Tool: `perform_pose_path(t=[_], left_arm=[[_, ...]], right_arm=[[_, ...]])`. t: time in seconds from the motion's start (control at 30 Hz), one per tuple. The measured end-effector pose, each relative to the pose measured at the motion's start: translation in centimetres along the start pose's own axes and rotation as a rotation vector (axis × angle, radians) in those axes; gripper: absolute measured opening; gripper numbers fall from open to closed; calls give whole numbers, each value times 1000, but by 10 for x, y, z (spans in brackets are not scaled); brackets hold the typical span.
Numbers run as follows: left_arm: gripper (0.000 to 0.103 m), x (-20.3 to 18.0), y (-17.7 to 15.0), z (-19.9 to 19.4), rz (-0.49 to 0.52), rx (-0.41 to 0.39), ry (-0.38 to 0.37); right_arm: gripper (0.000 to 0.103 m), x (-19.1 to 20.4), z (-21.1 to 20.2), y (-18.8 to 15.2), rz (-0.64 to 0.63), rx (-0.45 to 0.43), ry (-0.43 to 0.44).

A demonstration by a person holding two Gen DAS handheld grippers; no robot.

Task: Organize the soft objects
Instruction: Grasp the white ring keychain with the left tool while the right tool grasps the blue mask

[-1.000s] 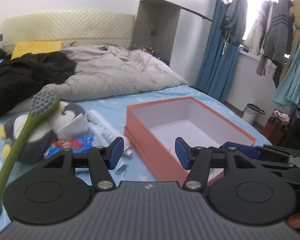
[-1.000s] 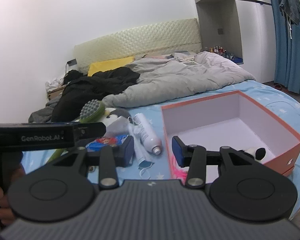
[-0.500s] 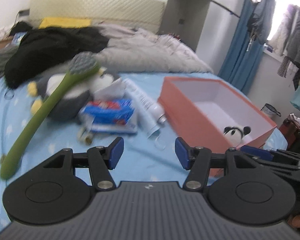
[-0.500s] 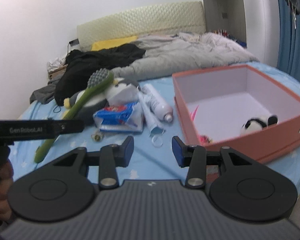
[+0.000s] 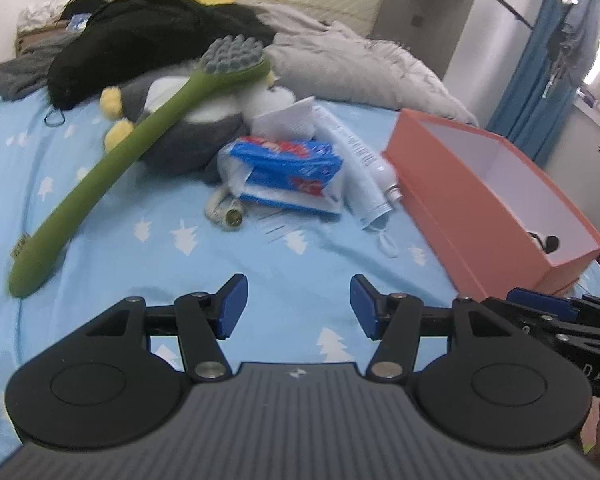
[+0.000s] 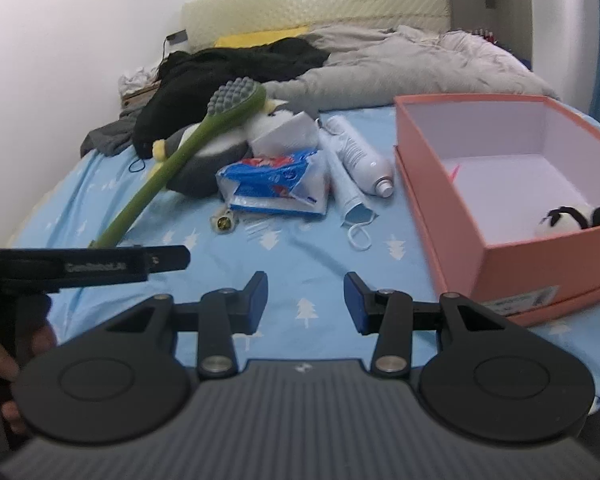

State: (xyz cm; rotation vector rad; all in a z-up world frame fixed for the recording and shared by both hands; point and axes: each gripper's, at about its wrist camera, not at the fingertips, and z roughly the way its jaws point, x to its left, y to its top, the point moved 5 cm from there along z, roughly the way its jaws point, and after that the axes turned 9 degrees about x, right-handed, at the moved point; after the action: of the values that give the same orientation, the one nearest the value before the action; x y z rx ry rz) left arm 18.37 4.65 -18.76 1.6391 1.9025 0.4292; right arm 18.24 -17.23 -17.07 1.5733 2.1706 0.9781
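Observation:
An orange box (image 5: pixel 476 204) (image 6: pixel 504 264) stands open on the blue bedsheet, with a small panda plush (image 6: pixel 572 218) inside its near corner. A grey penguin plush (image 5: pixel 188 136) (image 6: pixel 208 156) lies further back, with a green long-handled brush (image 5: pixel 112 164) (image 6: pixel 180 156) leaning across it. A blue tissue pack (image 5: pixel 288 172) (image 6: pixel 276 184), a face mask (image 6: pixel 354 204) and a white bottle (image 6: pixel 360 156) lie between plush and box. My left gripper (image 5: pixel 298 306) and right gripper (image 6: pixel 305 300) are both open and empty, above bare sheet in front of the pile.
A small round keychain (image 5: pixel 230 216) (image 6: pixel 225 222) lies in front of the tissue pack. A grey duvet (image 6: pixel 412 68) and black clothes (image 5: pixel 148 40) cover the back of the bed. The right gripper shows at the lower right of the left wrist view (image 5: pixel 568 320).
Both grippers have drawn back and swung left from the box toward the pile of objects. Both stayed open and empty.

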Motion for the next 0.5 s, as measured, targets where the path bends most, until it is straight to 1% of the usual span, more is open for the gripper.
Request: perform_pose_path(t=[0.2,0.37,0.5], left_arm=[[63,15,11,33,-28,11,29],[63,31,25,59,-55,9,61],[63,45,36,78,-86,9,73]], right_arm=[[45,2,33,17,-43,17,-14],[45,-3,62,33,-46,26,-26],[45,-9,85,44,-45,35,-41]])
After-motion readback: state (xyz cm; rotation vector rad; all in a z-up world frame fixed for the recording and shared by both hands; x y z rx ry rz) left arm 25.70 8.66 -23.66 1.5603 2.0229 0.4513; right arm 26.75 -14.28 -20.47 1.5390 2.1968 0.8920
